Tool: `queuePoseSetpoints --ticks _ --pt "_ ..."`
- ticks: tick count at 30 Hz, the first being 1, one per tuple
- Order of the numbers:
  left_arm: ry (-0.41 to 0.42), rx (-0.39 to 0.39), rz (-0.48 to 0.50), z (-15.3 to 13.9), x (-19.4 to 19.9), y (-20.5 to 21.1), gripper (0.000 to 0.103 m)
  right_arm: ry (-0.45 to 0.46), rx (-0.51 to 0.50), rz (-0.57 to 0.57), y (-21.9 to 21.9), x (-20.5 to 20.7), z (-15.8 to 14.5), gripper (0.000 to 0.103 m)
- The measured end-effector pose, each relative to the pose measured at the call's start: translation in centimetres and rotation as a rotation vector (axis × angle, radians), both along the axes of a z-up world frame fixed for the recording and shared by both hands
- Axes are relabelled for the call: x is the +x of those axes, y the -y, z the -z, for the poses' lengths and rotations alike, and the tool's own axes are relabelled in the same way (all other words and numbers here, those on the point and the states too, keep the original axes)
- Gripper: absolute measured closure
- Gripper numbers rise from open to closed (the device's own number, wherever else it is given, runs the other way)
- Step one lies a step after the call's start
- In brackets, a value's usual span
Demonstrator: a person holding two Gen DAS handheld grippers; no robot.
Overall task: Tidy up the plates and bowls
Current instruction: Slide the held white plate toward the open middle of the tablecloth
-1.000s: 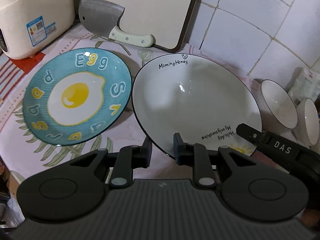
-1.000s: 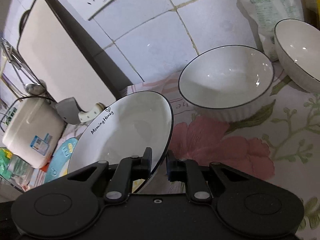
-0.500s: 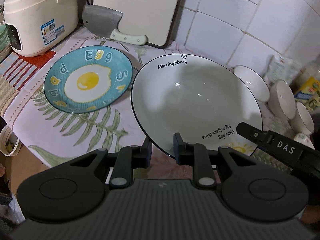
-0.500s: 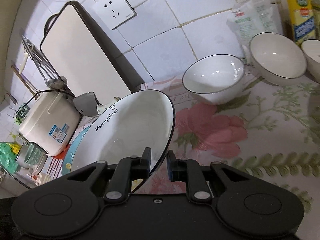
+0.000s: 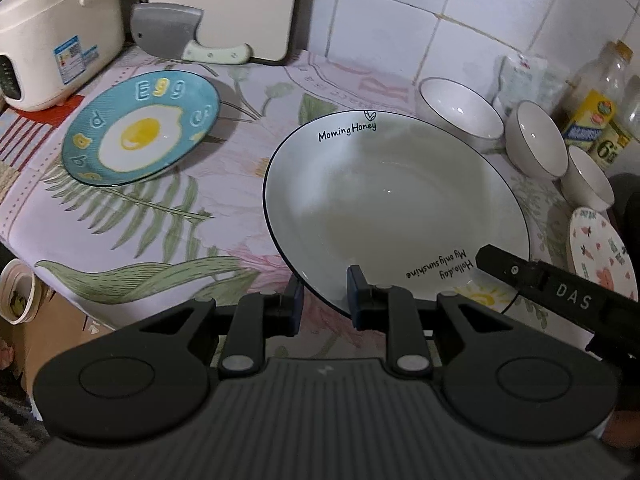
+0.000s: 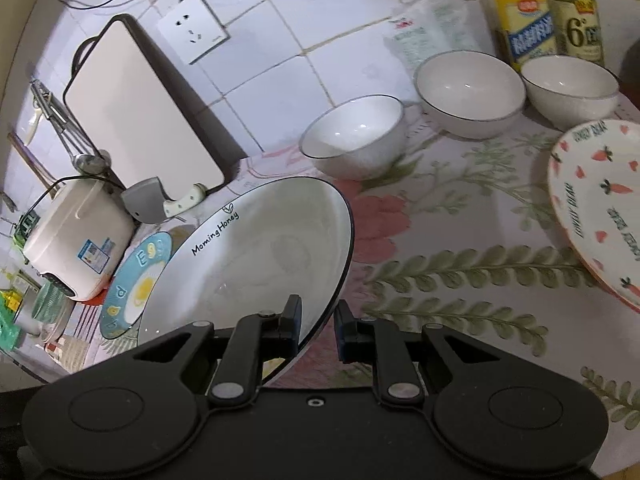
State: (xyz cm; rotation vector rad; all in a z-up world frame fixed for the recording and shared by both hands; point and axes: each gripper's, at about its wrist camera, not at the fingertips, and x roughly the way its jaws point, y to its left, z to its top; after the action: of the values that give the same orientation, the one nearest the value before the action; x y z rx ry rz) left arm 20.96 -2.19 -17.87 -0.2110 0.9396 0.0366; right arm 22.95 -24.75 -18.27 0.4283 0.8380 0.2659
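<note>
White tiles back a floral-clothed desk (image 5: 168, 216). Both claws clench the white plate's (image 5: 396, 200) near rim, left claw (image 5: 322, 300) and right claw (image 6: 317, 330), holding it above the desk, right of the egg plate (image 5: 140, 128) and in front of three bowls (image 5: 460, 114). To carry it well, keep both grips firm and level, clearing the bowls.

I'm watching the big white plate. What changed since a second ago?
The white plate, clamped at its rim by the left gripper and right gripper, has been carried away from the egg plate, toward the bowls and the carrot plate, which has come into view. The grip stayed the same on both sides. The egg plate, cleaver and bowls have not moved.
</note>
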Motion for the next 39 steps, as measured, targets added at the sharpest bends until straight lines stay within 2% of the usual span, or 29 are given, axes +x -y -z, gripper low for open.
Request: queuePoseSetpoints --ticks 12,21,29,33,39 --pt "-0.03 -0.01 0.048 1.4 0.8 1.5 0.082 -0.016 -0.033 0.025 1.8 -0.4 1.4 0.081" --pt "-0.032 0.041 0.079 2.7 1.0 2.0 0.082 -0.046 -0.075 0.019 1.4 -0.4 2.6 0.08" --pt "-0.08 0.021 0.057 3.1 1.6 1.7 0.082 -0.048 -0.119 -0.001 0.8 -0.8 3.0 0.08" --pt "-0.127 0.008 0.057 2.8 1.6 1.3 0.082 -0.085 -0.107 -0.017 1.2 -0.4 3.0 0.08" --pt "-0.111 -0.005 0.147 0.3 0.5 2.0 0.079 -0.078 -0.112 -0.065 2.0 -1.3 1.0 0.07"
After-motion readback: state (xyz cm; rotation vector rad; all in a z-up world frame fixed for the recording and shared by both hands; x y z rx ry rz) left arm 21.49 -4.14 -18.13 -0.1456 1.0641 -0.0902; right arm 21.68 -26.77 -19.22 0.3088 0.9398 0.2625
